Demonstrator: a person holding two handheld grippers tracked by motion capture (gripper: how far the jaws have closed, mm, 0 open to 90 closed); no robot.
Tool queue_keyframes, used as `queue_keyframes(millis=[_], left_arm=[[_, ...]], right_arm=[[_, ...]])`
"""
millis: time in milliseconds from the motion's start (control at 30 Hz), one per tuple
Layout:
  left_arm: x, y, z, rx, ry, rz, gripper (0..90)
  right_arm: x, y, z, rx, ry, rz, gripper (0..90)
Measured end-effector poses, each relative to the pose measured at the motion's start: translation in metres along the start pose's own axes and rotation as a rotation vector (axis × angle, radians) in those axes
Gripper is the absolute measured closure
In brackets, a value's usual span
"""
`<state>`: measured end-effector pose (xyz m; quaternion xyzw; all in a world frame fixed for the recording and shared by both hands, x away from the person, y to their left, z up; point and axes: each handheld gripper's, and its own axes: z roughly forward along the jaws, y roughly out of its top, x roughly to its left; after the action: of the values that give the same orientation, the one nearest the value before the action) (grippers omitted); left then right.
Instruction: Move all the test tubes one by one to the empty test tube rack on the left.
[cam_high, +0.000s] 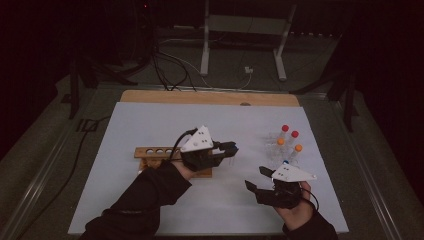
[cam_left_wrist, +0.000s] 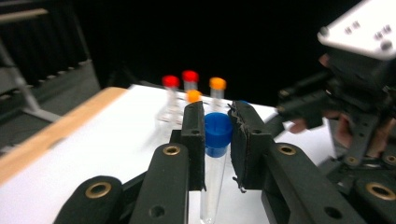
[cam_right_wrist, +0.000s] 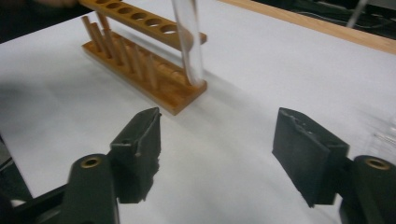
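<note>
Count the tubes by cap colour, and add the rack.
Red-capped tubes: 2
Orange-capped tubes: 2
Blue-capped tubes: 2, one clamped in the left gripper, one standing on the table, half hidden behind the right gripper's plate
Rack: 1
Total: 7

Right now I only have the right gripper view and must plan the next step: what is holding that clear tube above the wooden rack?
Observer: The left gripper is shut on the tube, just below its cap.
Operator: What colour is the cap?
Observer: Blue.
Operator: Any tubes left elsewhere?
Observer: Yes, red- and orange-capped tubes stand grouped at the mat's right, beyond the open right gripper.
</note>
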<state>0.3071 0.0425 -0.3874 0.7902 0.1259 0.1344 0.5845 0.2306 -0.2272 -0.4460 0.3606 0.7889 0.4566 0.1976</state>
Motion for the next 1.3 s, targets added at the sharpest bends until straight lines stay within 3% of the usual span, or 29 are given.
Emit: queue_keyframes(millis=[100, 233, 267, 367, 467, 700, 967, 1133, 1300], left_arm=[[0.01, 0.007, -0.013, -0.011, 0.052, 0.0, 77.8], [0.017, 0.009, -0.023, -0.014, 0.086, -0.001, 77.8], [0.022, 0.01, -0.03, -0.015, 0.112, -0.001, 77.8], [0.025, 0.009, -0.035, -0.014, 0.128, -0.006, 77.8], [0.033, 0.005, -0.044, -0.011, 0.171, -0.016, 77.8], [0.044, -0.01, -0.053, 0.016, 0.222, -0.042, 77.8], [0.047, -0.033, -0.047, 0.047, 0.245, -0.073, 77.8], [0.049, -0.057, -0.04, 0.069, 0.238, -0.122, 77.8], [0.049, -0.071, -0.034, 0.084, 0.229, -0.152, 77.8]], right_arm=[[0.0, -0.001, -0.001, -0.016, -0.021, 0.004, 23.4], [-0.002, 0.0, -0.003, -0.049, -0.042, 0.023, 15.0], [-0.003, 0.0, -0.004, -0.059, -0.041, 0.032, 14.8], [-0.005, 0.0, -0.007, -0.071, -0.016, 0.043, 8.4], [-0.006, -0.001, -0.008, -0.076, -0.004, 0.044, 2.3], [-0.006, 0.0, -0.011, -0.093, 0.012, 0.044, 0.0], [-0.005, -0.001, -0.009, -0.082, 0.003, 0.032, 0.0], [-0.005, -0.002, -0.009, -0.079, 0.011, 0.03, 0.0], [-0.005, -0.003, -0.009, -0.075, 0.01, 0.029, 0.0]])
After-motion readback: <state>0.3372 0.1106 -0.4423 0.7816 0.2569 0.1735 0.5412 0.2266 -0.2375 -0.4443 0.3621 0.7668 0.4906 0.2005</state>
